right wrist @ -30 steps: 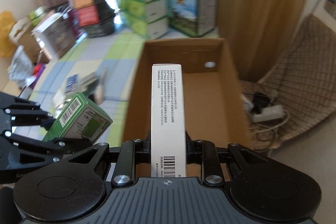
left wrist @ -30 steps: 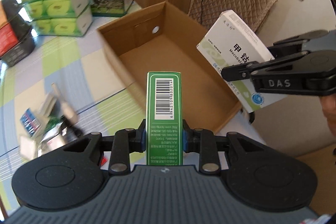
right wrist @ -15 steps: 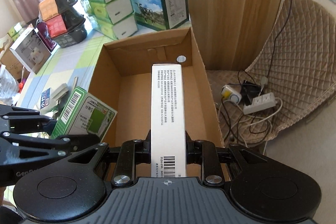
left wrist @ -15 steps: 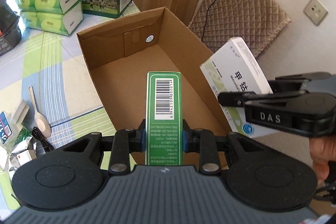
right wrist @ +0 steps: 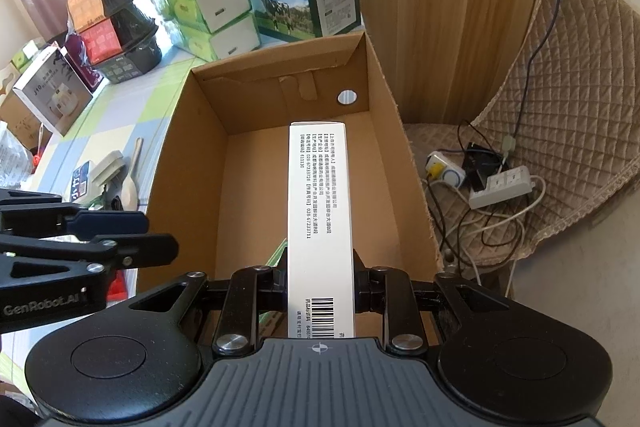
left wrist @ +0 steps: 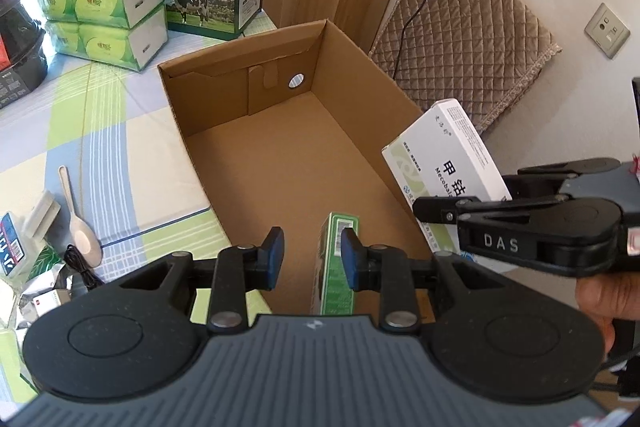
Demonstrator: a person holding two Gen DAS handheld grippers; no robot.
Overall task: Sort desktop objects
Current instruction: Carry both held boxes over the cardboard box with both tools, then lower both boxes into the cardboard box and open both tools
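The green box (left wrist: 335, 263) sits inside the cardboard carton (left wrist: 280, 163), at its near end, leaning against my left gripper's (left wrist: 311, 255) right pad; the left pad stands clear of it, so those jaws are spread and grip nothing. My right gripper (right wrist: 320, 287) is pinching the white medicine box (right wrist: 320, 211) by its near end, held lengthwise above the carton's open floor.

Risk, as I judge it: the green box rests on its narrow side and may topple when I draw the left gripper away, since the pad is touching it. The white box is held only at one end; if released from this height it could land across the green one or strike the right wall.

On the checked tablecloth (left wrist: 104, 131) to the left lie a spoon (left wrist: 76, 215) and small packets awaiting sorting. The green box's lower part is hidden behind the gripper body, so I cannot confirm it lies flat on the floor.
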